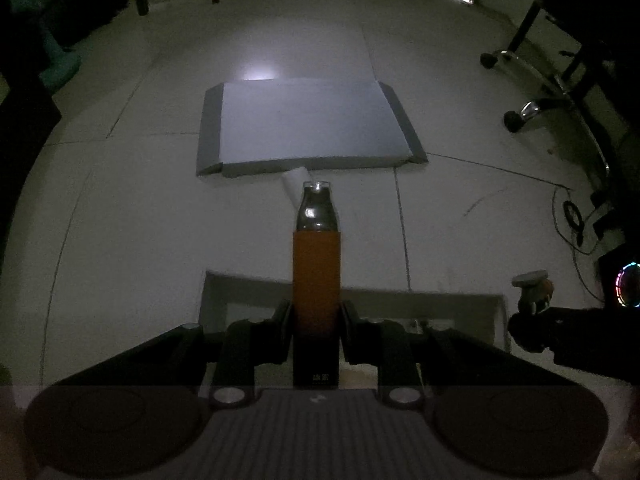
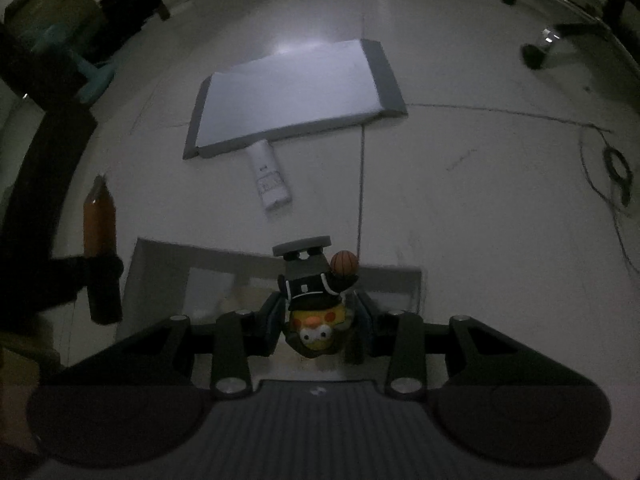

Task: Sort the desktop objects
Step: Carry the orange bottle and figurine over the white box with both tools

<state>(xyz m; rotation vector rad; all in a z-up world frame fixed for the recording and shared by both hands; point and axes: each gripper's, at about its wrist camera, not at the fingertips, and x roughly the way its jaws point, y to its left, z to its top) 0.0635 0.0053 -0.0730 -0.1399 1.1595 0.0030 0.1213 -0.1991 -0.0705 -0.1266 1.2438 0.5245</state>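
Observation:
My left gripper (image 1: 316, 316) is shut on an orange bottle (image 1: 316, 272) with a dark shiny neck, held above a grey box (image 1: 248, 292). The bottle also shows at the left of the right wrist view (image 2: 100, 224). My right gripper (image 2: 316, 312) is shut on a yellow duck figurine (image 2: 316, 312) in a black jersey with a basketball, held upside down over the same grey box (image 2: 160, 264). The figurine shows at the right of the left wrist view (image 1: 532, 292). A white tube (image 2: 269, 178) lies on the floor beyond the box.
A flat white and grey box lid (image 1: 304, 124) lies on the tiled floor ahead, also in the right wrist view (image 2: 292, 92). A wheeled chair base (image 1: 532, 92) and cables (image 1: 572, 216) are at the right. Dark furniture stands at the far left.

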